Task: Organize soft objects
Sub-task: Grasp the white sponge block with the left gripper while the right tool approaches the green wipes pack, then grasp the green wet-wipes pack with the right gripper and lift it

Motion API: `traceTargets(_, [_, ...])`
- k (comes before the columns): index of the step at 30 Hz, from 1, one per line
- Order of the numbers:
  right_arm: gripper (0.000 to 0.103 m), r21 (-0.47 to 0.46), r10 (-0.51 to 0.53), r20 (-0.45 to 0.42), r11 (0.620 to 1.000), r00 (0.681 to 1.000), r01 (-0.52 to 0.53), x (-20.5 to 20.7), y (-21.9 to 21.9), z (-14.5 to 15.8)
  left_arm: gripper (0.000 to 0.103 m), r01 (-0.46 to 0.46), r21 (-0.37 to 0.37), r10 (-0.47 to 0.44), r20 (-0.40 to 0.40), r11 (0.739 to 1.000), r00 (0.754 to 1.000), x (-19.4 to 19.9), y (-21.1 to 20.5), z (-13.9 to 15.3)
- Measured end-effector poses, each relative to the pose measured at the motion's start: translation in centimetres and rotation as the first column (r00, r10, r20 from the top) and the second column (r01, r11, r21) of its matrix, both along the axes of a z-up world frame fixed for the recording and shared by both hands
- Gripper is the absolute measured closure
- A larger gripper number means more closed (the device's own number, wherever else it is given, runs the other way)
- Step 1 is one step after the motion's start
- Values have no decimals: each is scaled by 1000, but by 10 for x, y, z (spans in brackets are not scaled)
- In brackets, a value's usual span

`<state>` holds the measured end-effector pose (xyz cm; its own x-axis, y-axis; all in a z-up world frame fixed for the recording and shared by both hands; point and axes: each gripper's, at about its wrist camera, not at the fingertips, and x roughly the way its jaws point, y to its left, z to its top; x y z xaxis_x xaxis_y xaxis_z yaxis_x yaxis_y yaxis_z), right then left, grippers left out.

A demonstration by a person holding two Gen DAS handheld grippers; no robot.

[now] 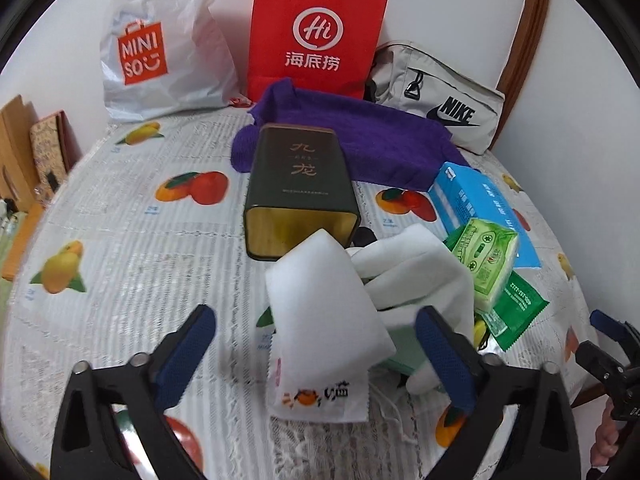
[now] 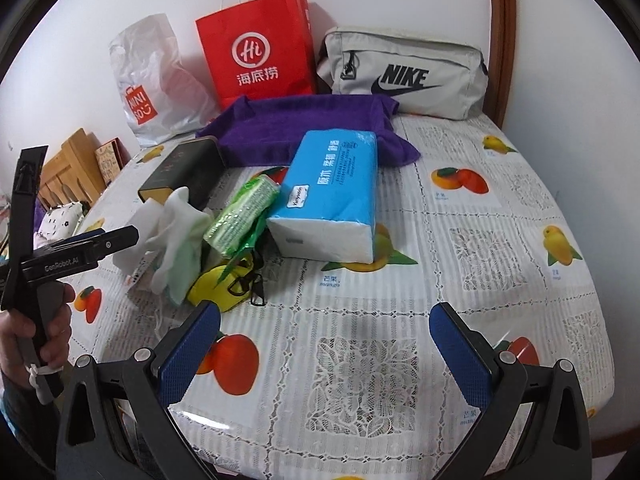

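Fruit-print tablecloth [image 2: 460, 208] over a table against a white wall; red paper bag [image 1: 318, 32], white Miniso bag [image 1: 160, 44] and grey Nike pouch [image 2: 404, 70] lined up at the back. Purple towel [image 1: 360, 140] lay in front of the bags, dark tin [image 1: 298, 184] on its side touching the towel's near edge, open mouth toward the camera. White foam sheet [image 1: 324, 304] and white cloth [image 1: 420, 272] piled at the tin's mouth, green tissue pack [image 1: 486, 258] just beside, blue tissue pack [image 2: 332, 196] behind that. Left gripper [image 1: 316, 360] spread wide around the foam sheet, probably not touching it, hard to tell from this angle. Right gripper [image 2: 324, 356] wide apart over bare cloth, holding nothing.
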<state>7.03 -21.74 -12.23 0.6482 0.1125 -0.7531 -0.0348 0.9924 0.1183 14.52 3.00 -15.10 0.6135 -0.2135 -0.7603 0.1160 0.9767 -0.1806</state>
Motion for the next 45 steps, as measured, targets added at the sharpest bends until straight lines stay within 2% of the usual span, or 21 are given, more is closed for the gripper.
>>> traceTargets(2, [0, -1, 0, -8, 1000, 1000, 0, 3, 0, -2, 17, 14, -44, -15, -21, 999, 1000, 5, 2, -7])
traceTargets(5, [0, 1, 5, -13, 1000, 1000, -5, 8, 1, -5, 40, 33, -115, -38, -42, 993, 998, 11, 6, -16])
traceTargets(8, [0, 0, 19, -21, 1000, 1000, -19, 12, 6, -7, 45, 48, -156, -53, -29, 987, 998, 13, 9, -18])
traceTargets(15, [0, -8, 39, -27, 999, 999, -39, 22, 16, -7, 46, 47, -158, -45, 16, 986, 999, 4, 23, 4])
traceTargets(20, [0, 26, 68, -10, 997, 998, -68, 30, 23, -3, 46, -15, -60, 18, 54, 998, 998, -5, 35, 20])
traceTargets(22, [2, 48, 76, -6, 996, 997, -75, 35, 26, -3, 46, -25, -43, 28, 58, 999, 998, -7, 39, 21])
traceTargets(28, [16, 96, 95, -30, 991, 995, -91, 54, 32, -11, 46, -19, -66, 22, 42, 998, 999, -9, 44, 17])
traceTargets(30, [31, 113, 100, -51, 989, 994, -94, 61, 34, -17, 45, -16, -56, 18, 43, 998, 999, -9, 43, 16])
traceTargets(32, [35, 118, 98, -70, 989, 993, -89, 66, 36, -20, 45, -17, -41, 19, 41, 999, 999, -8, 42, 15])
traceTargets(37, [32, 70, 111, -22, 992, 994, -109, 67, 43, -10, 45, -9, -52, 11, 38, 999, 999, -7, 43, 15])
traceTargets(39, [19, 28, 139, 4, 990, 990, -139, 70, 50, -4, 45, -3, -57, 5, 40, 998, 999, -6, 43, 16])
traceTargets(40, [17, 13, 151, 14, 988, 988, -151, 72, 52, -2, 45, 0, -60, 3, 41, 998, 999, -6, 43, 16])
traceTargets(41, [13, -15, 166, 24, 986, 986, -166, 76, 55, -1, 45, 4, -63, -2, 42, 998, 999, -6, 44, 16])
traceTargets(45, [13, -149, 257, 26, 957, 966, -250, 83, 72, -3, 45, 3, -67, -1, 42, 998, 999, -6, 45, 16])
